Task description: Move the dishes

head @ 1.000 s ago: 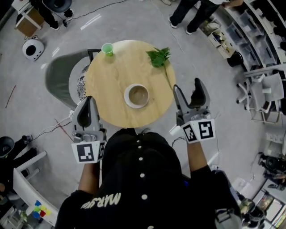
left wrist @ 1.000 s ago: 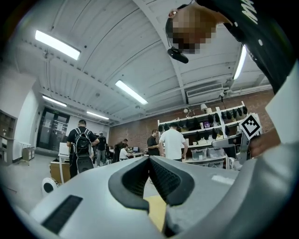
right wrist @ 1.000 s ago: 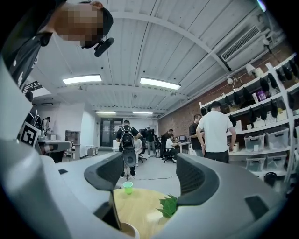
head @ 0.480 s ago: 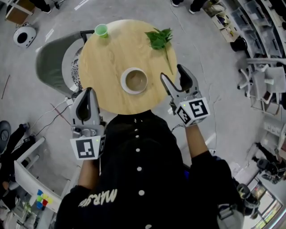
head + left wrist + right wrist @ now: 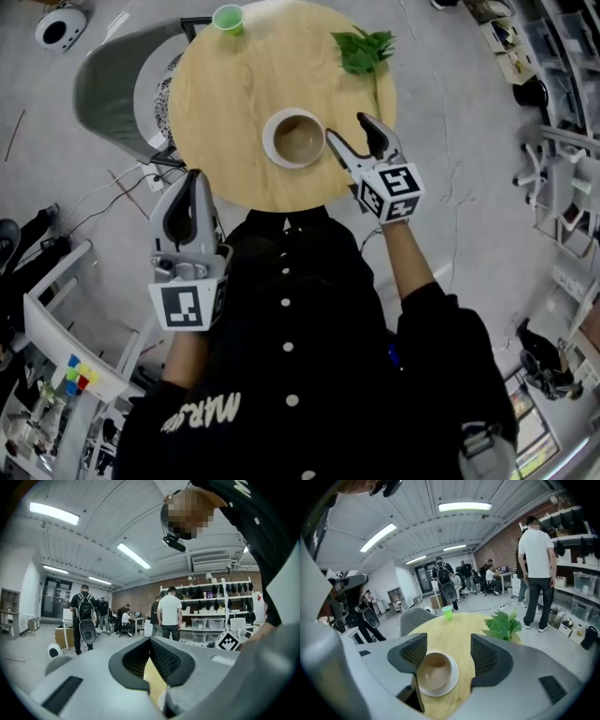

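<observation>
Bowl and its white plate sit near the front edge of the round table, just ahead of the person. The right gripper hangs over the table at the plate's right side, tilted down. Its jaws stand well apart, having just closed in a little, and hold nothing. In the right gripper view the bowl lies low in the gap between the fingers, well over to the left one: that pad overlaps the bowl's near rim, and I cannot tell whether it touches. The right finger stands clear of the plate, with bare wood between. In the head view the left fingertip comes just beside the plate's rim.

The left gripper hangs off the table's near left edge, apart from the dishes. Its fingers meet at the tips with nothing between them.

A green cup stands at the far edge and leaves lie at the far right, both well apart from the bowl.
</observation>
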### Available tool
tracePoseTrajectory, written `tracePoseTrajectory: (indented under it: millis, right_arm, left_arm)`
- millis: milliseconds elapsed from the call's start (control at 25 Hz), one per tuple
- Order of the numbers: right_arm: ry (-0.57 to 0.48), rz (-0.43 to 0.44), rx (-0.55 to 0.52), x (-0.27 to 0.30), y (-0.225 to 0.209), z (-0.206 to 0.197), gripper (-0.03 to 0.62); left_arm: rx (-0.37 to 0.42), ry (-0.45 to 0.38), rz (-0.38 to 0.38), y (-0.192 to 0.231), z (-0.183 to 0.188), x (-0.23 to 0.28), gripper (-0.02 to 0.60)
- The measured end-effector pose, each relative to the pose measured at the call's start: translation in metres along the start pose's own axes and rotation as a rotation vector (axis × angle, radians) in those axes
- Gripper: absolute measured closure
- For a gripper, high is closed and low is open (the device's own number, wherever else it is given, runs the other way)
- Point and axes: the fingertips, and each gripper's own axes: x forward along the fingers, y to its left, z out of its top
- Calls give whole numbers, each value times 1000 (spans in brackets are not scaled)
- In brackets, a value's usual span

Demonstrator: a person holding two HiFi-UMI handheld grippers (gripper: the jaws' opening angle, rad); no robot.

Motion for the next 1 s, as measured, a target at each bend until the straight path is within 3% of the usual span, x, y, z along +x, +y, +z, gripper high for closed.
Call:
tracePoseTrajectory:
  millis: [360,600,1000]
  right_arm:
    - [203,33,70,50,-7,-82,312]
    - [280,39,94,67,-6,-110,346]
    - [375,36,164,78,-2,-135,489]
  left_arm:
    - [-19,41,8,-5,-22,-3,578]
    - [-30,73,24,-2,-36,-4,578]
    - [-41,91,50,3,-47,-6,578]
